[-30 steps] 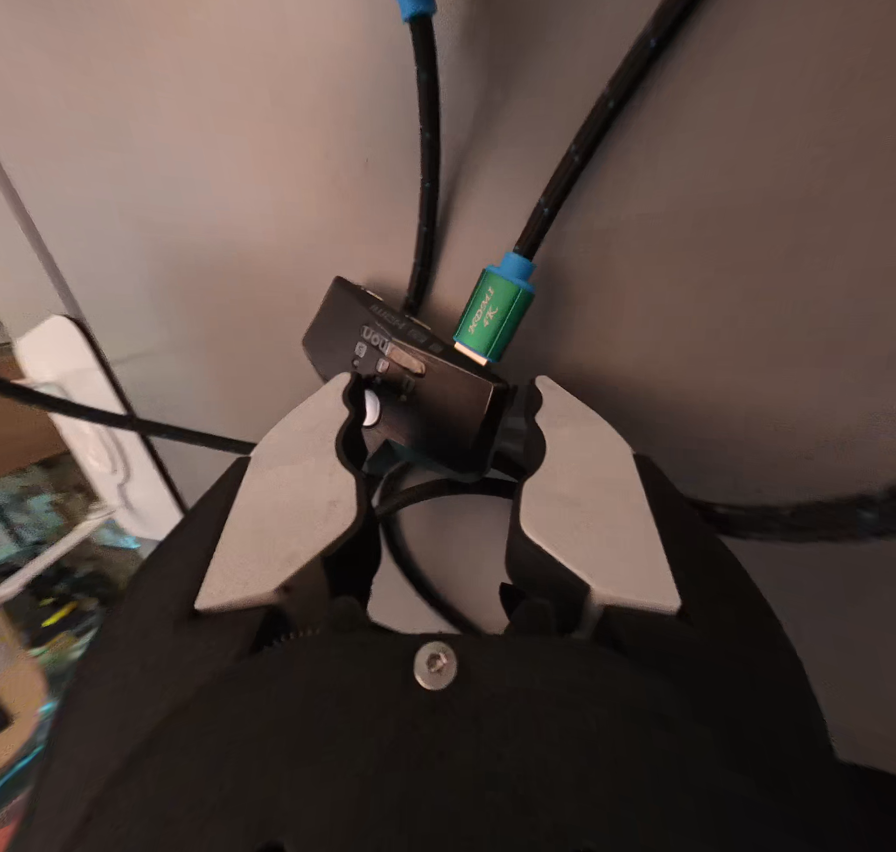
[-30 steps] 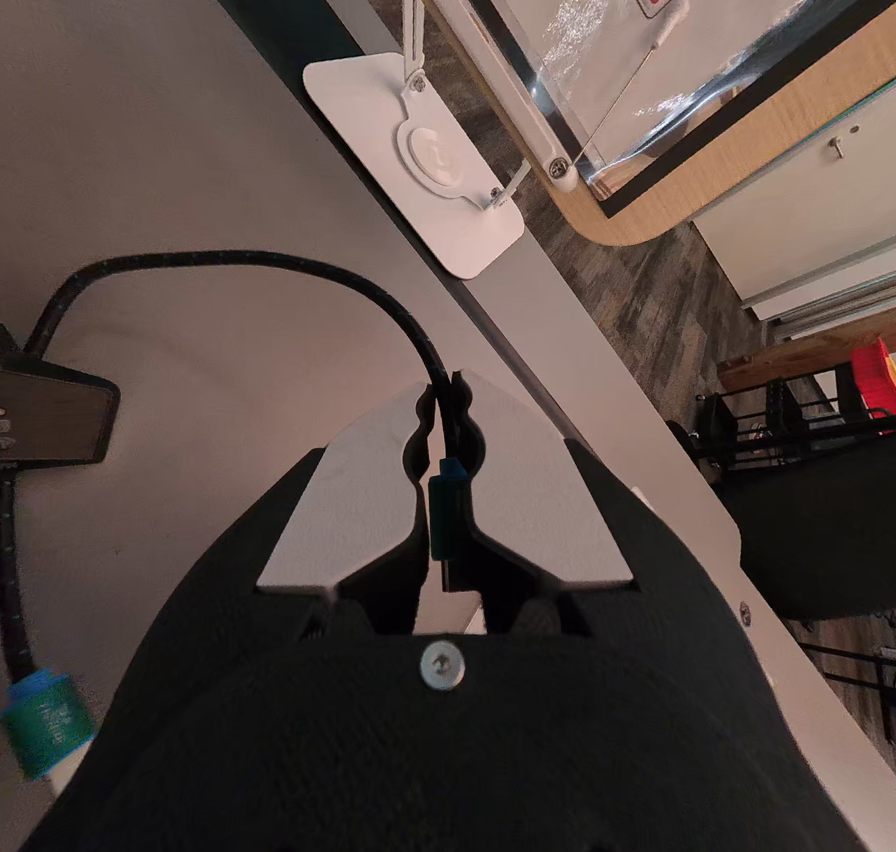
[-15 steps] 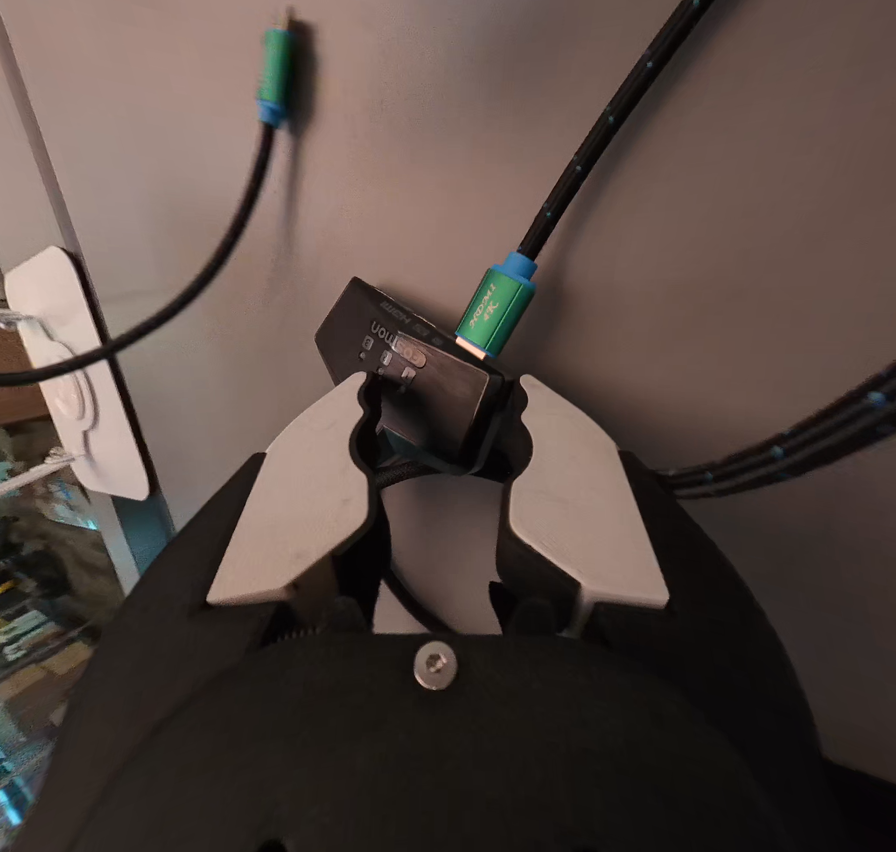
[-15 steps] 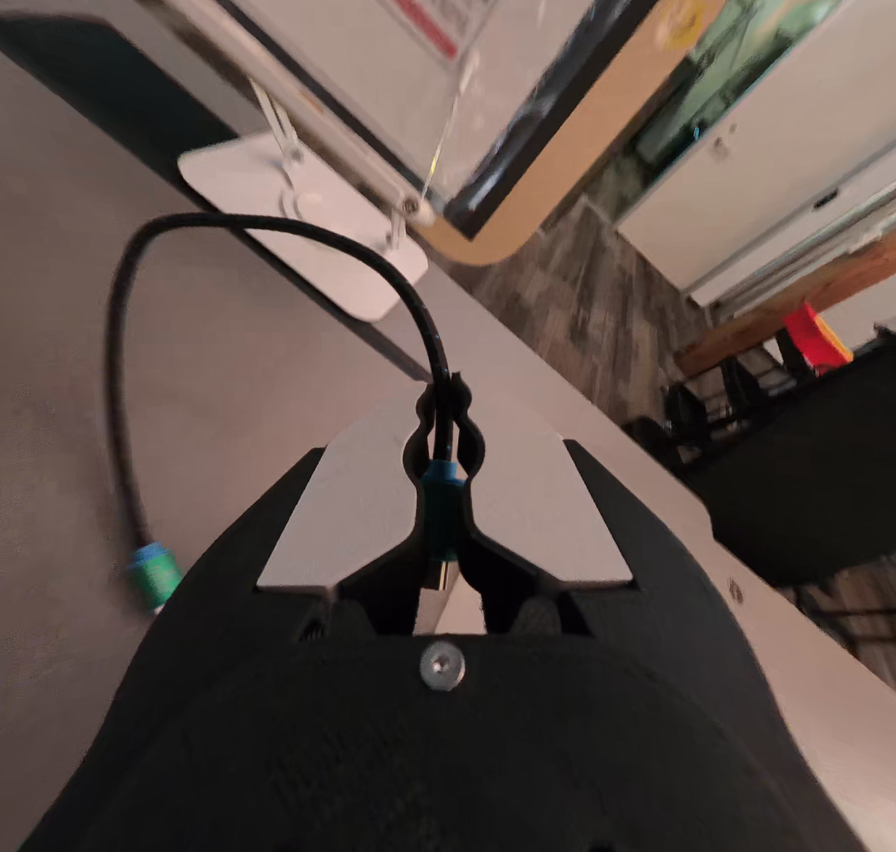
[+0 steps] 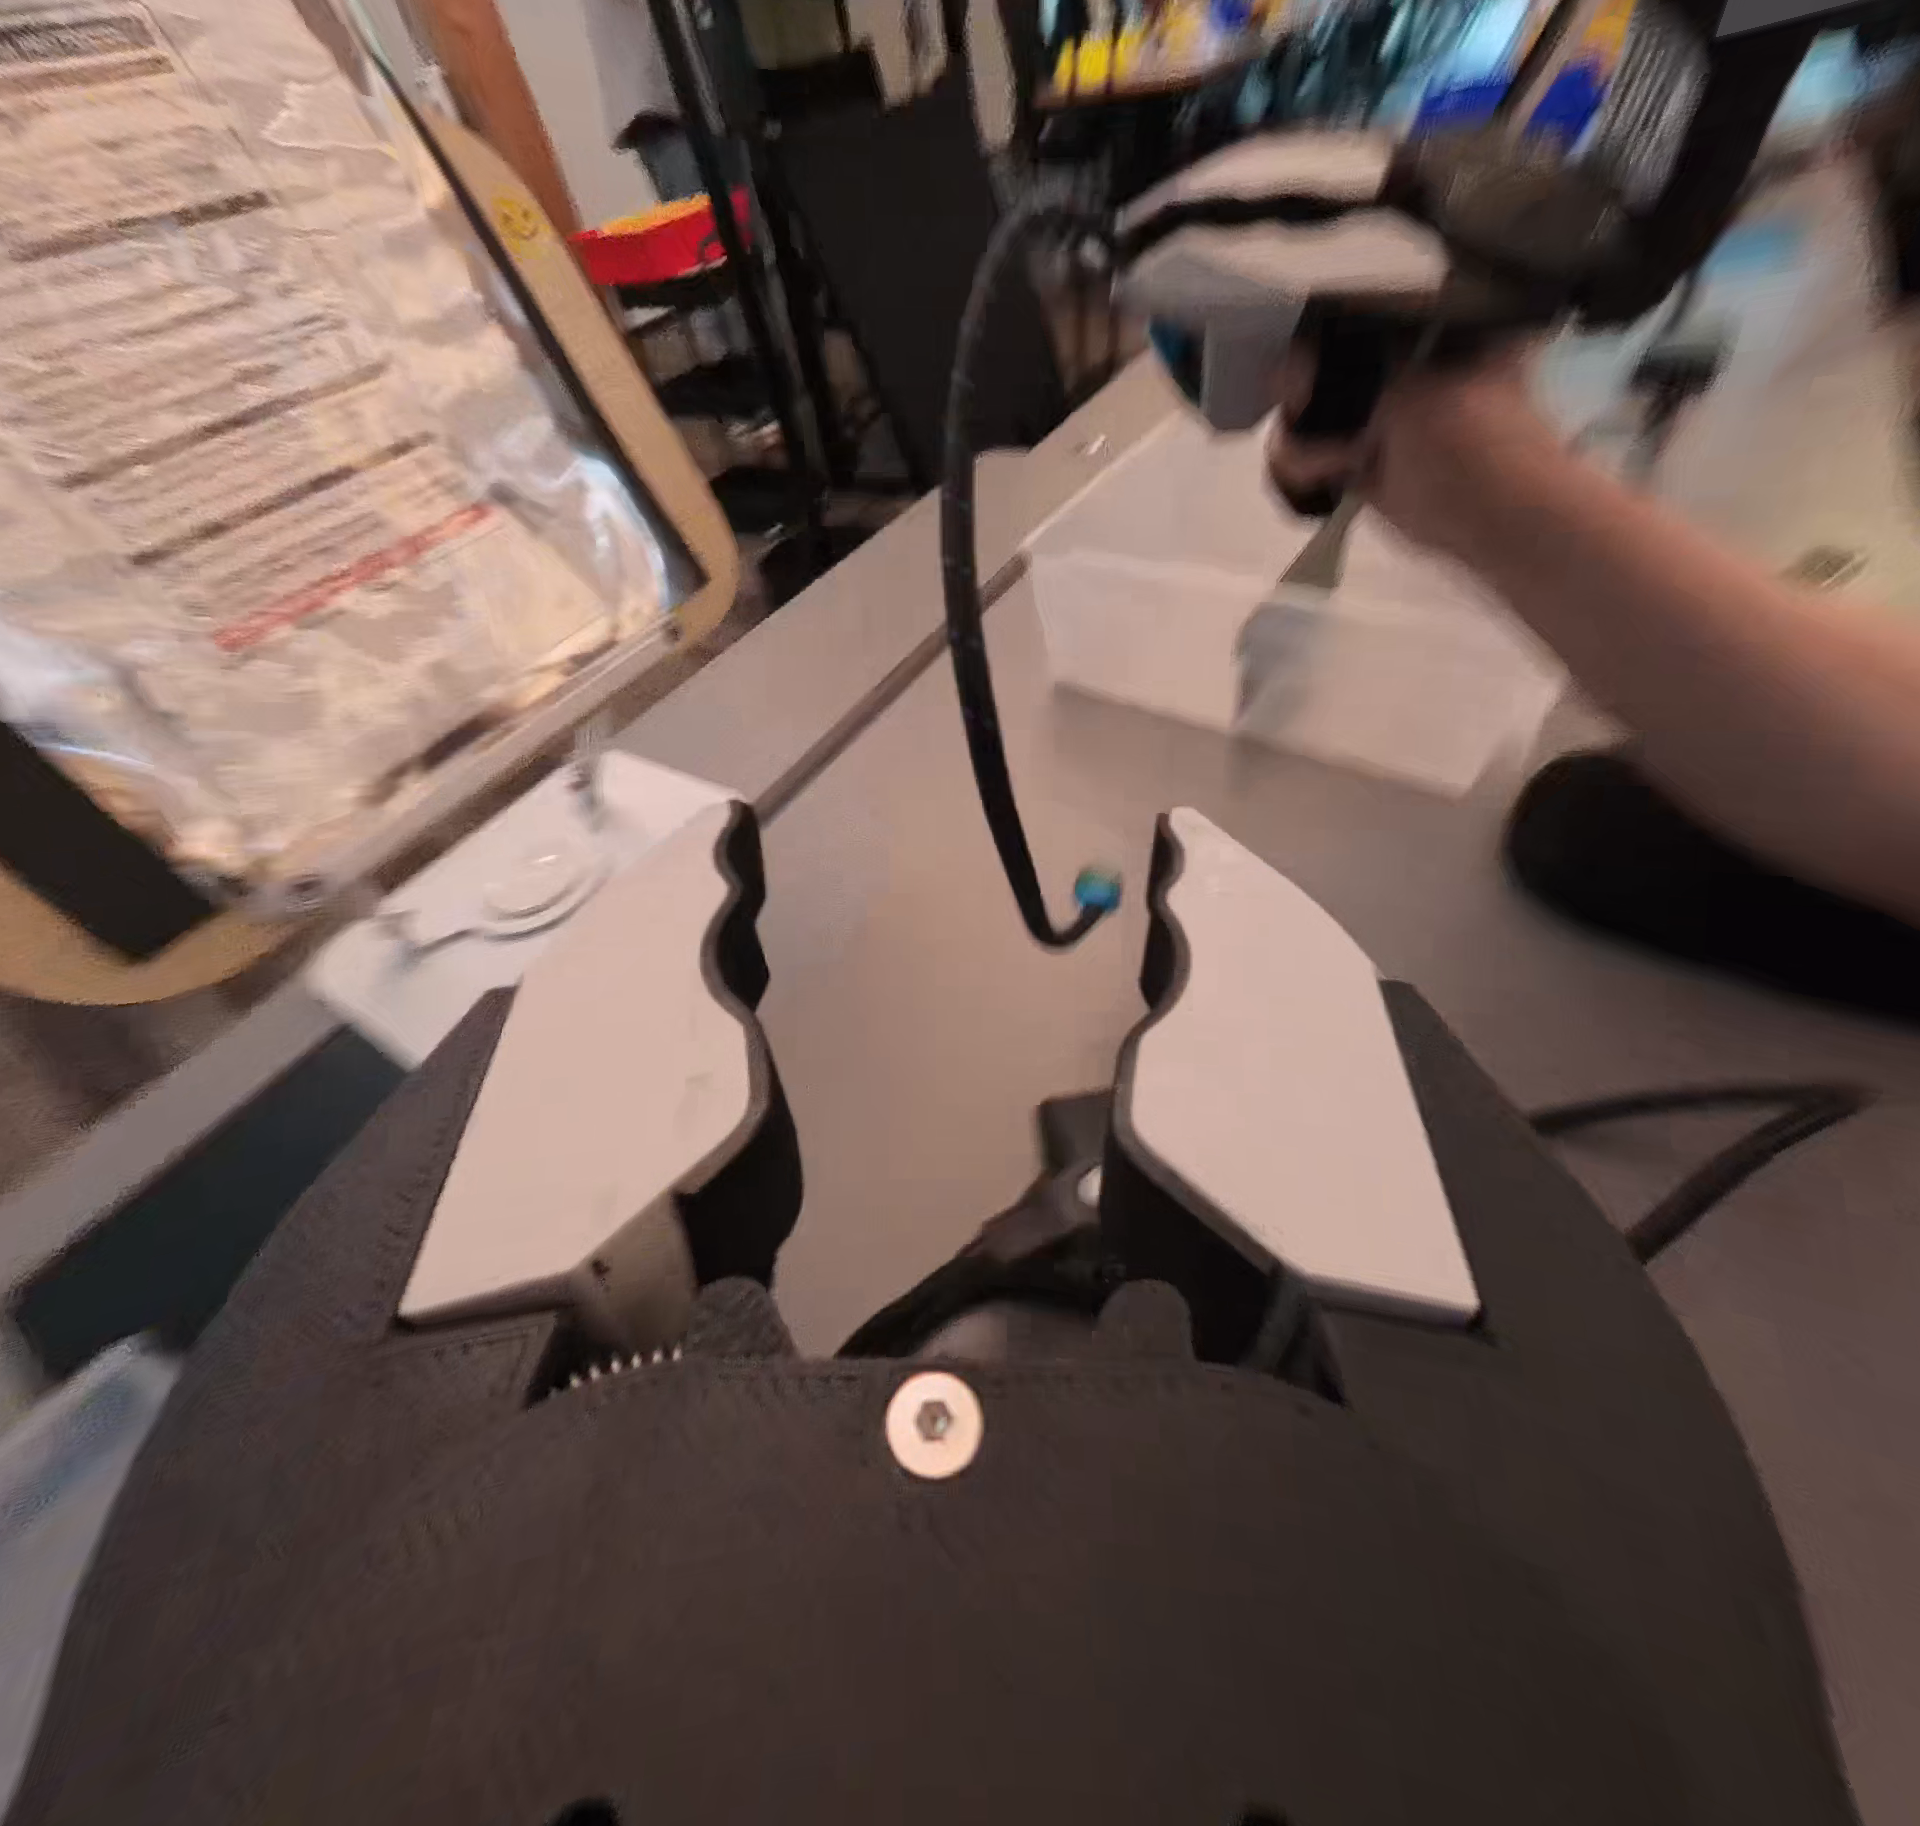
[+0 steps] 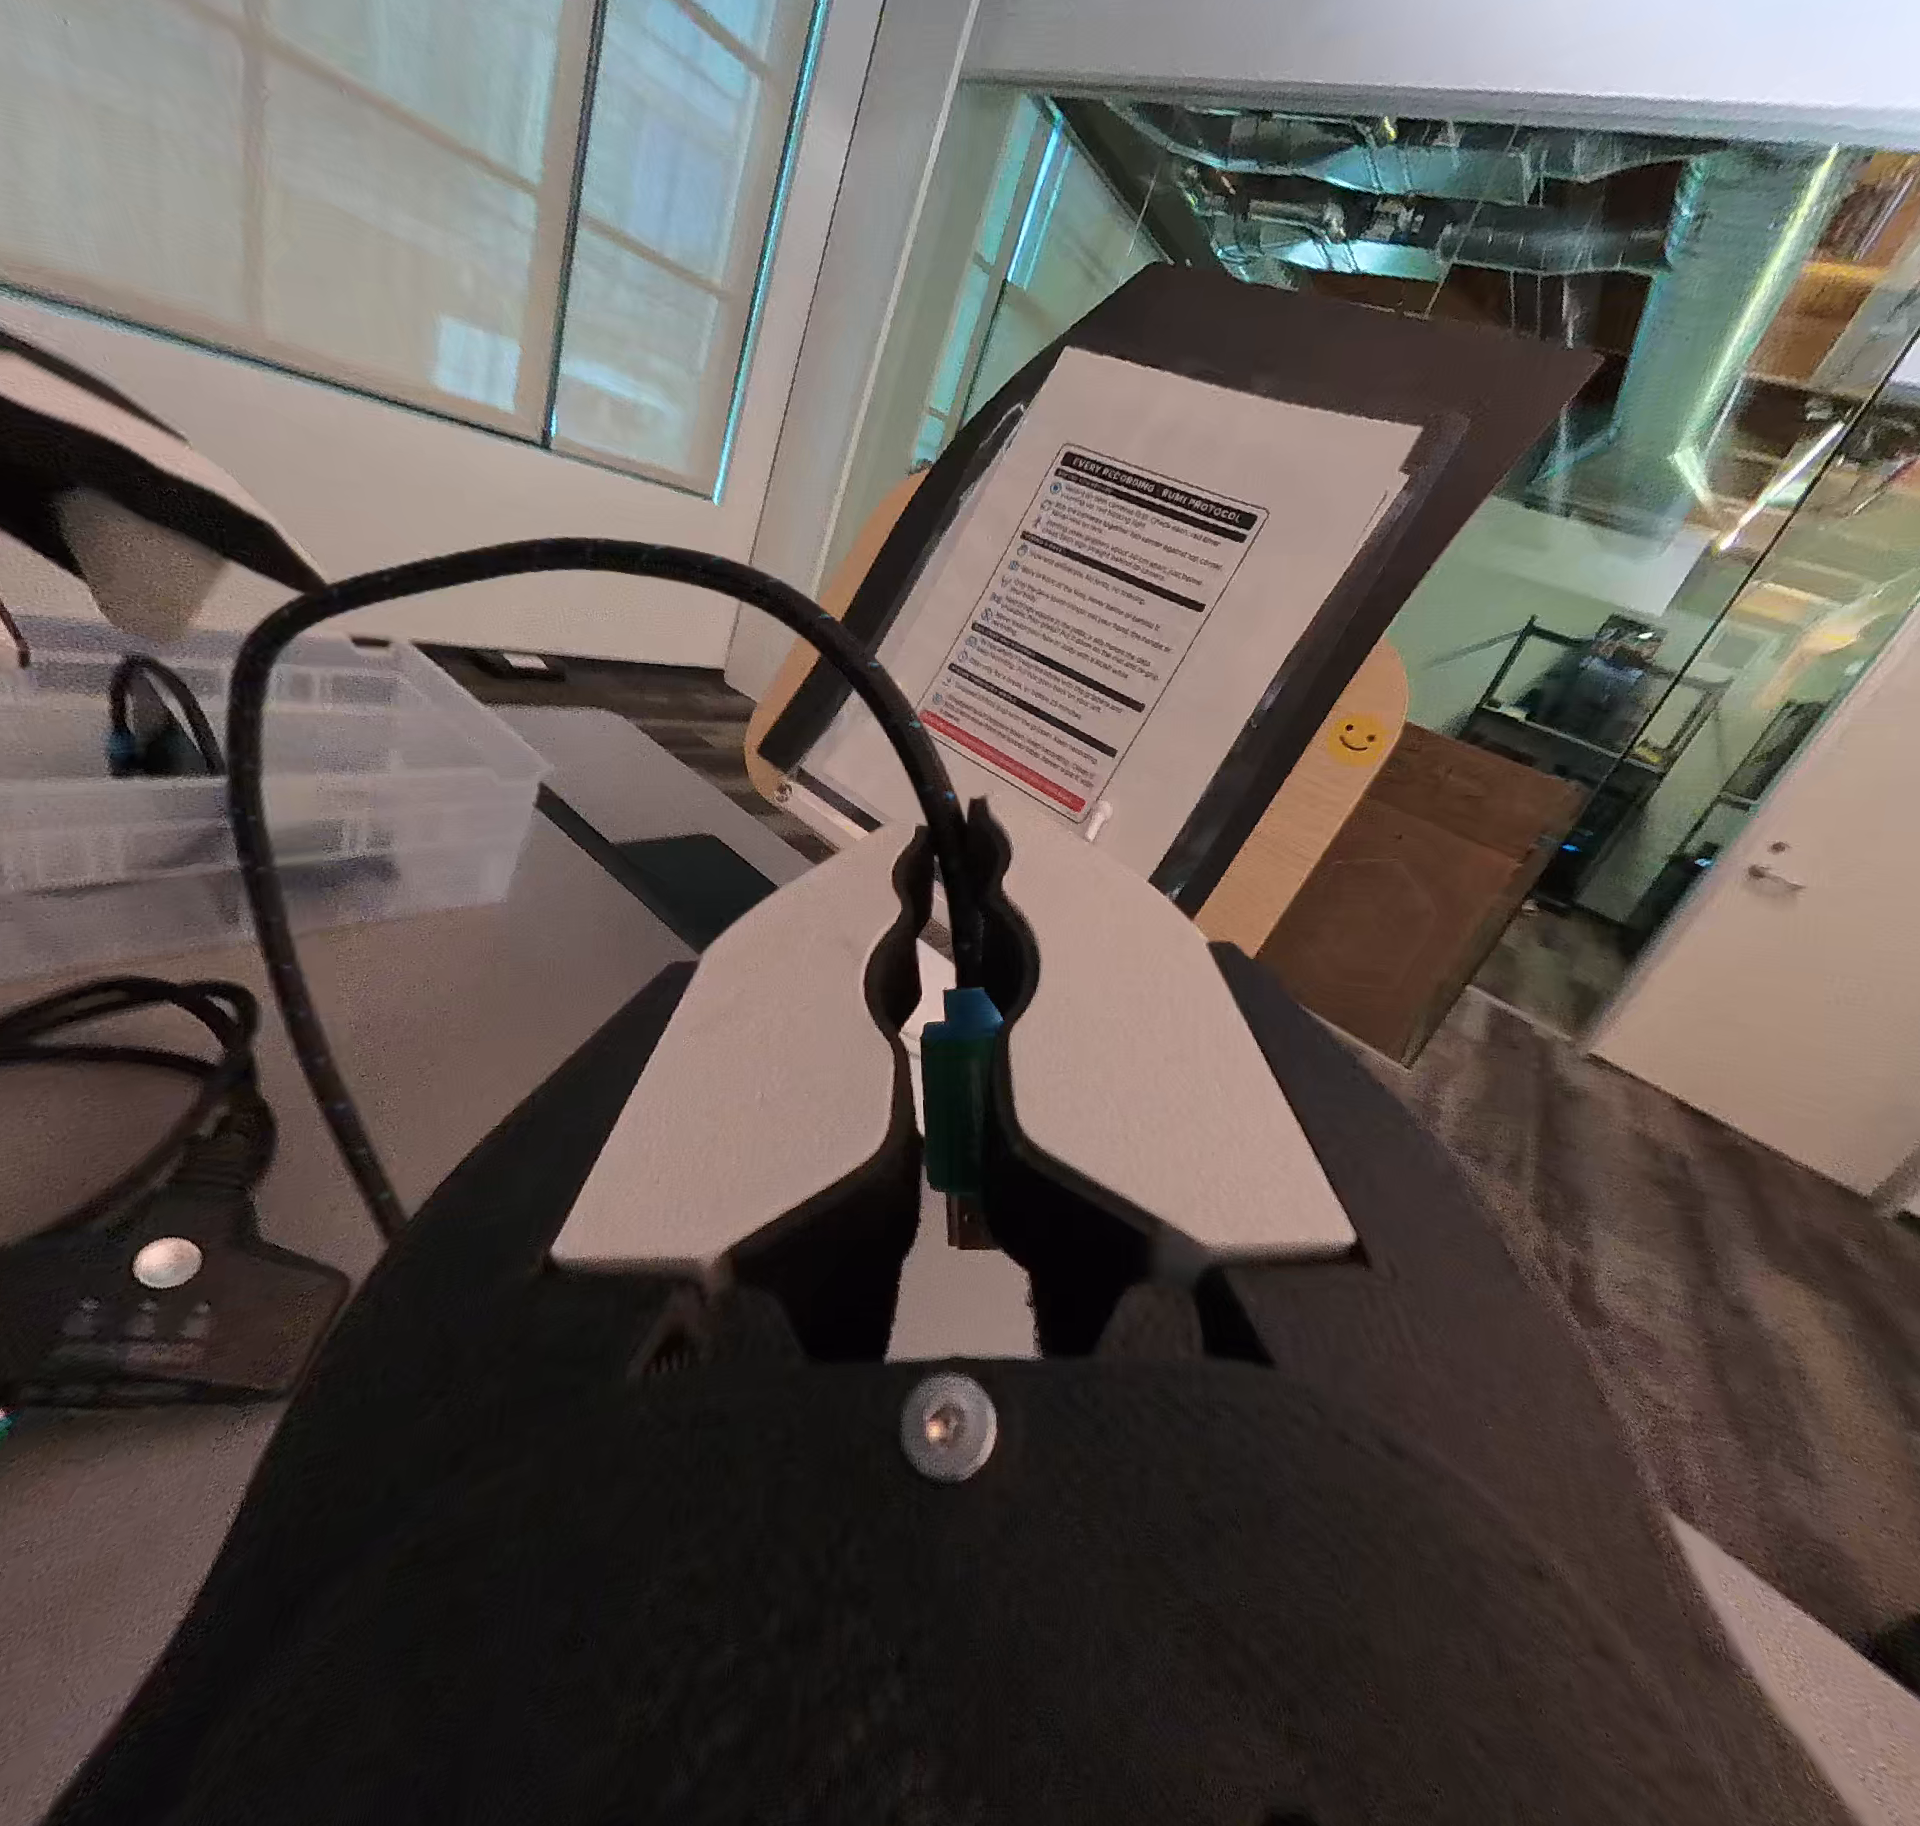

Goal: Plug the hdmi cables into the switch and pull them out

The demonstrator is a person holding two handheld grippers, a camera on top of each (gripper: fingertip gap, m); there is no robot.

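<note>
My left gripper is open and empty above the grey table. A corner of the black switch shows low by its right finger. My right gripper is shut on a black braided HDMI cable, with the green plug between its fingers. The cable arcs up and left, then drops. The switch lies on the table at lower left. In the left wrist view the right gripper is raised and blurred; the cable hangs from it down to its other green plug near the table.
A clear plastic box stands at the far side of the table; it also shows in the right wrist view. A framed sign board stands past the table's edge. Loose black cables lie by the switch. A person's forearm reaches in from the right.
My left gripper has opened, let go of the switch and tipped up off it. My right gripper has lifted and tilted up with the cable still in it.
</note>
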